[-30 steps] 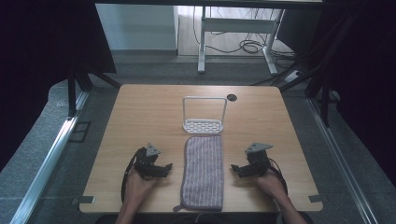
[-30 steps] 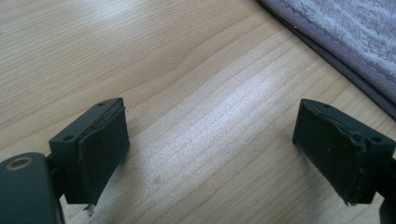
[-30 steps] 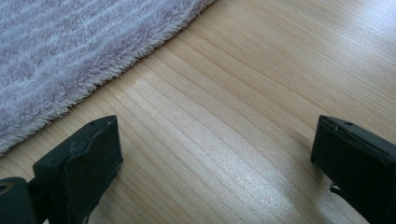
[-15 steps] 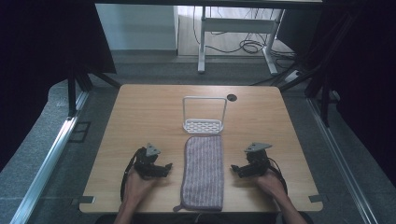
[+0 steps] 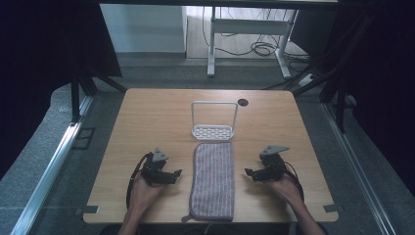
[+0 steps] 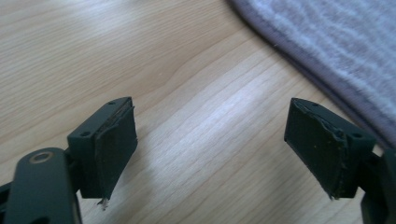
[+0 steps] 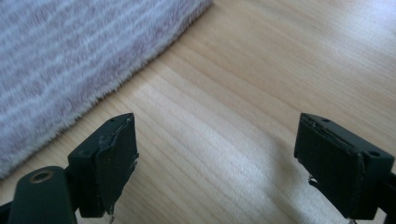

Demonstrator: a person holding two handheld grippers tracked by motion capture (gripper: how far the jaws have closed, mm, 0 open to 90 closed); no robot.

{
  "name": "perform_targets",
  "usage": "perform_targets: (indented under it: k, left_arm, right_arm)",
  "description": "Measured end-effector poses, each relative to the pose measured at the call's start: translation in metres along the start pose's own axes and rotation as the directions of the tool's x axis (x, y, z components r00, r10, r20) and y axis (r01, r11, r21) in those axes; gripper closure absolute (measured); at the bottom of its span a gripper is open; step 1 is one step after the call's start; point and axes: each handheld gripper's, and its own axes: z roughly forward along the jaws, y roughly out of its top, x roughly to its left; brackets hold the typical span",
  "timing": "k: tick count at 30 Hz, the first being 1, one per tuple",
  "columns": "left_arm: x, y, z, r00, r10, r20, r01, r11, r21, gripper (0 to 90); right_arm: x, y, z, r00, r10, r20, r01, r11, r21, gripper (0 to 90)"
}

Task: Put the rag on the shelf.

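At the near edge of the wooden desk [image 5: 147, 117], a person's two hands come in from below, each holding a gripper low over the wood. The left gripper [image 5: 169, 175] sits just left of a striped purple-grey towel [image 5: 212, 180], its tips turned toward the cloth; in the left gripper view its two black jaws stand wide apart with bare desk between them and nothing held, and the towel's [image 6: 336, 42] rounded edge runs across the upper right, close to the right-hand jaw, though whether it touches cannot be told. The right gripper [image 5: 254, 173] mirrors it on the towel's other side, tips pointing inward; in the right gripper view its jaws are likewise spread wide and empty over plain wood, with the towel [image 7: 70, 56] covering the upper left, near the left-hand jaw. A grey three-cornered plate tops each gripper, and a dark cable trails back from each beside the hand. The towel lies flat and lengthwise between the two grippers, a small loop hanging at its near left corner by the desk edge. Just beyond its far end stands a white wire rack [image 5: 213, 122] with a perforated base and an upright frame. Farther back, a round dark hole [image 5: 242, 102] sits in the desk near its far edge. Beyond the desk, white desk legs [image 5: 212, 44] and loose cables [image 5: 254, 48] lie on the floor.
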Motion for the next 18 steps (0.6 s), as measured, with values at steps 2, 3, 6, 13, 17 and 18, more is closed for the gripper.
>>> perform_targets:
  k: [2,3,6,13,17,18]
  left_arm:
    - [-0.002,0.005,0.002,0.9997,0.019,0.014,-0.019,0.9998,0.003,18.0]
    - [-0.002,0.005,0.002,0.9997,0.019,0.014,-0.019,0.9998,0.003,18.4]
    - [-0.004,0.011,0.002,0.9993,0.033,0.02,-0.033,0.9995,0.001,20.8]
    - [-0.007,0.025,0.004,0.9967,0.069,0.044,-0.068,0.9976,-0.017,25.8]
    - [-0.005,0.031,0.009,0.9958,0.074,0.054,-0.073,0.9972,-0.017,26.8]
    - [-0.005,0.032,0.01,0.9962,0.069,0.054,-0.068,0.9975,-0.018,27.0]
  right_arm:
    - [0.0,0.005,0.0,1.0,0.001,0.001,-0.001,1.0,-0.002,14.7]
    - [0.0,0.005,0.0,1.0,0.001,0.001,-0.001,1.0,-0.002,14.7]
    - [0.002,0.012,0.001,0.9999,0.012,-0.007,-0.012,1.0,0.015,16.2]
    - [0.003,0.021,0.002,0.9987,0.042,-0.03,-0.041,0.999,0.022,16.7]
    - [0.001,0.026,0.004,0.9976,0.056,-0.04,-0.055,0.998,0.022,14.8]
    - [0.001,0.028,0.005,0.9978,0.054,-0.04,-0.053,0.998,0.022,14.8]
